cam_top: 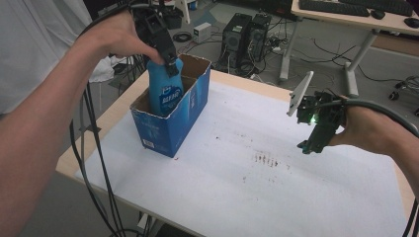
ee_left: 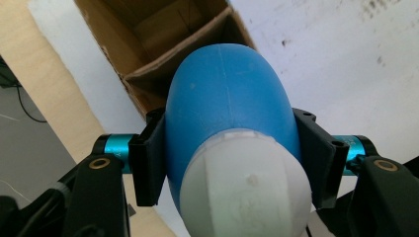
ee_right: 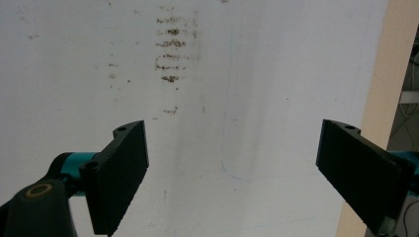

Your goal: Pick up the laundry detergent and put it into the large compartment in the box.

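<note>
A lab or technical office workspace. A light wooden bench is covered by a stained white paper sheet. Beyond it, two black desktop computer towers stand on a grey floor among loose tangled black cables, with a small white box-shaped device nearby. A second pale desk on white metal legs carries a black keyboard and a black computer mouse. Thick black cables hang beside the bench.

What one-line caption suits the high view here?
Left gripper lowers a blue bottle into an open blue carton while the open right gripper waits above the white sheet.
</note>
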`<act>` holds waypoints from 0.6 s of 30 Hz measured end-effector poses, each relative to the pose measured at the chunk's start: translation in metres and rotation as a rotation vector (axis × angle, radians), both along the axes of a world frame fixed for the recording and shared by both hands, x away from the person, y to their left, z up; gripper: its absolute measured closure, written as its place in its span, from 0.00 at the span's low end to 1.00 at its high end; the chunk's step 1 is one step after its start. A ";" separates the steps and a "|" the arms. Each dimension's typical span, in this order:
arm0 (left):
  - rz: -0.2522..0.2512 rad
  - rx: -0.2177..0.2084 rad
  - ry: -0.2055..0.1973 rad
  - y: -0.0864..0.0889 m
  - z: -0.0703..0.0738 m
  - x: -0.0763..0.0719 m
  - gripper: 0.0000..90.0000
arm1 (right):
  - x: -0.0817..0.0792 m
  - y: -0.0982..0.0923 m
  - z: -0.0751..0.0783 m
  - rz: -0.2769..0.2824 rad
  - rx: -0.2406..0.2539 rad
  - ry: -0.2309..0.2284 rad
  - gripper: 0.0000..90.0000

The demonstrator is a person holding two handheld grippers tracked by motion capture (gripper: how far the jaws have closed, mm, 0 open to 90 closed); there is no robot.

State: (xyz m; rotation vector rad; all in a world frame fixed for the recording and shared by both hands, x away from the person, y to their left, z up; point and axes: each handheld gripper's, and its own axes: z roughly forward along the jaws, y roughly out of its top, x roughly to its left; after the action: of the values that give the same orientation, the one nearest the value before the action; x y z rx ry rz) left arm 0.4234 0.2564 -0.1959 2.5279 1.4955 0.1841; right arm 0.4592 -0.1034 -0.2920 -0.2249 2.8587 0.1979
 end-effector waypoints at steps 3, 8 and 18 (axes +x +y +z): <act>-0.014 0.008 0.009 0.005 -0.016 0.000 0.42 | 0.000 0.000 -0.001 -0.004 -0.007 0.002 0.13; -0.043 0.011 0.018 0.006 -0.033 -0.001 0.42 | 0.000 0.002 -0.003 -0.001 -0.011 0.003 0.13; -0.147 0.033 0.019 0.003 -0.058 -0.001 0.42 | -0.001 0.004 -0.005 -0.001 -0.018 0.003 0.13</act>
State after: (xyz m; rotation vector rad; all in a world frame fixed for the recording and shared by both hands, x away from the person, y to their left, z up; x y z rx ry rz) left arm 0.4226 0.2593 -0.2538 2.6592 1.3171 0.1642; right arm 0.4583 -0.0989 -0.2966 -0.2273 2.8642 0.1718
